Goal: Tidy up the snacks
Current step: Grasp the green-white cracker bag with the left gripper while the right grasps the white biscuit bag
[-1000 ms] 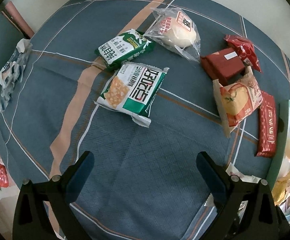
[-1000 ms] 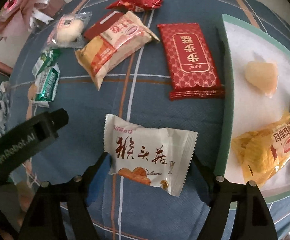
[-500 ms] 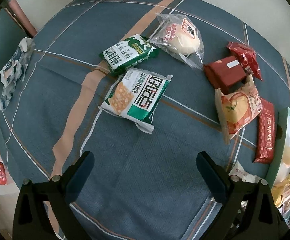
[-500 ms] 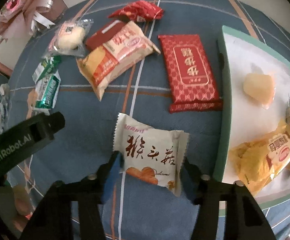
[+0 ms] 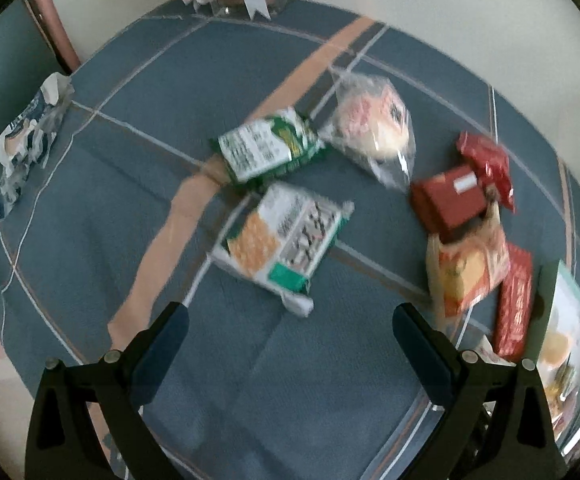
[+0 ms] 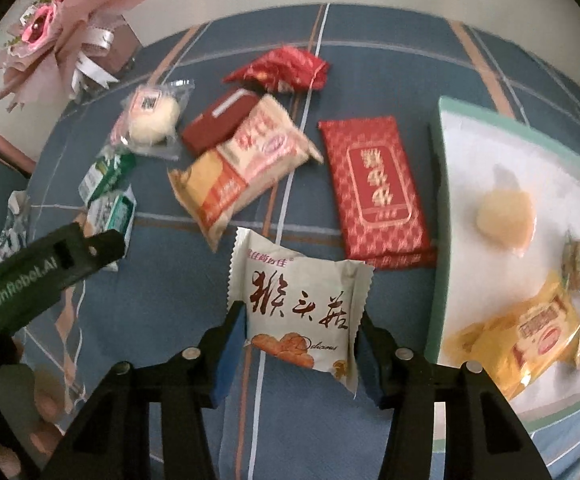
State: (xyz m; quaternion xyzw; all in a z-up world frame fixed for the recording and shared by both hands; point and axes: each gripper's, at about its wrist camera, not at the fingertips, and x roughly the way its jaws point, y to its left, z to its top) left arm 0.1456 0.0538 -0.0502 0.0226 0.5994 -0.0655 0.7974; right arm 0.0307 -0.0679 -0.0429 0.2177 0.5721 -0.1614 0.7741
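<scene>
My right tool [image 6: 300,340] grips the white packet [image 6: 298,304], clamped both sides. Left tool [image 5: 290,336] gapes wide, empty, above the bench [image 5: 290,392].

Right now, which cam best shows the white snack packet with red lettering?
Right wrist: the white snack packet with red lettering fills the centre, pinched in the right gripper. The left wrist view shows only a blurred sliver, if that.

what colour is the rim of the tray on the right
Pale green, around a white inside; the tray shows best in the right wrist view.
</scene>
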